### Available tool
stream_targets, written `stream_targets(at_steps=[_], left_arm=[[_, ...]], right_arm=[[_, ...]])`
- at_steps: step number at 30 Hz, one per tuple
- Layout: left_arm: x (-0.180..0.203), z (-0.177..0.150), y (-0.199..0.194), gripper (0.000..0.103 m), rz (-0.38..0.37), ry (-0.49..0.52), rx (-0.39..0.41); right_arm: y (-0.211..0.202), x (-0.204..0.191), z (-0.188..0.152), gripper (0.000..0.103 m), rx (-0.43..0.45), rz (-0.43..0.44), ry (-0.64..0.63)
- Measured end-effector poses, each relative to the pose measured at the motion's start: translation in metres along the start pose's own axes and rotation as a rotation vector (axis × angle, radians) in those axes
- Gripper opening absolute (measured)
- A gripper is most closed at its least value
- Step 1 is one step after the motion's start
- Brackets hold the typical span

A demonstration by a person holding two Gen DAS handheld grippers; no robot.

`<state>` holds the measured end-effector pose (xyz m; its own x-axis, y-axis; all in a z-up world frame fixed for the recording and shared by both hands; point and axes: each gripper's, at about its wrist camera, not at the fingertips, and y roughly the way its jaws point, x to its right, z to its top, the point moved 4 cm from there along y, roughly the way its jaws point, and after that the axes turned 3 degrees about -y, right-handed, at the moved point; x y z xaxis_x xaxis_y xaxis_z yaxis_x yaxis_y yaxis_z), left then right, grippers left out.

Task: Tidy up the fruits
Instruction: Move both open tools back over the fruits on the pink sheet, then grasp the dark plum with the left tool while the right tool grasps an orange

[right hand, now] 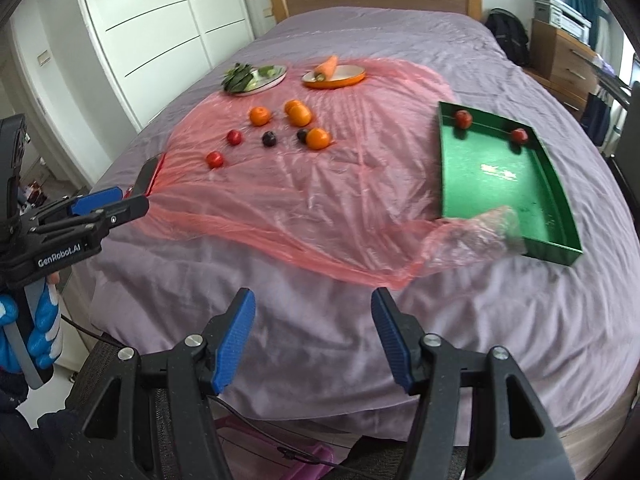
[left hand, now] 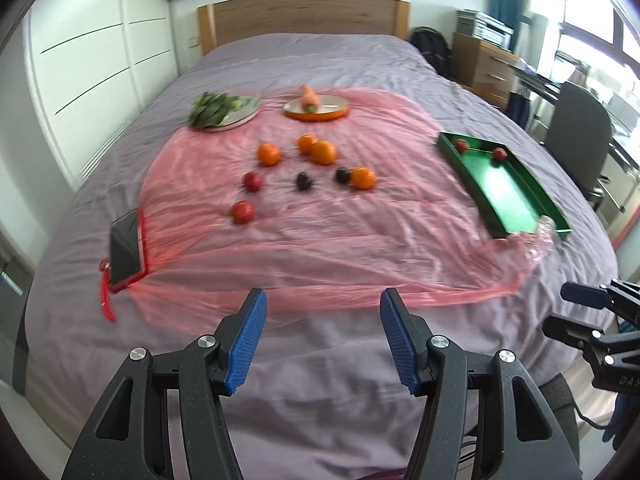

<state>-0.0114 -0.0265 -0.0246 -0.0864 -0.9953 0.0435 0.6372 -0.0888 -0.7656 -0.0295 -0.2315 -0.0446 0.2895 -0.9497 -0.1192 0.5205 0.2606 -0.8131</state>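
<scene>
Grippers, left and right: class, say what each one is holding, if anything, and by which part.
Nothing is held. The left gripper and the right gripper both stand open and empty above the bed cover.

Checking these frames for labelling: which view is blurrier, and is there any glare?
Left wrist view: motion-smeared, the oranges and green tray soft, window blown out. Right wrist view: sharper; the tray floor shows a small white glare patch. Both bend strongly at the edges.
</scene>
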Motion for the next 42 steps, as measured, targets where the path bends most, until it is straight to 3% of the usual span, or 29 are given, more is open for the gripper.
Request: stream_targets(at_steps=[13,22,30,42], left_arm=[[-0.025,0.020,0.040,0.053,0.011,-0.039,-0.023],[-0.036,0.043,0.080,0.053,0.037,-0.074,-0.039],[-0.034,0.073,0.116,0.053,0.039,-0.057,-0.046],[-0.031,0.110,0.180,0.053,0.014,-0.062,-0.078]], right_arm=[[0.050,-0.026,0.028,0.095,-0.041,0.084,-0.085],[0.085,-0.027,0.077,0.095,-0.005,0.132,-0.118],[0.114,-0.013,0.131,0.095,0.053,0.160,-0.101],[0.166,0.014,0.165,0.095,0.034,0.167,-0.065]])
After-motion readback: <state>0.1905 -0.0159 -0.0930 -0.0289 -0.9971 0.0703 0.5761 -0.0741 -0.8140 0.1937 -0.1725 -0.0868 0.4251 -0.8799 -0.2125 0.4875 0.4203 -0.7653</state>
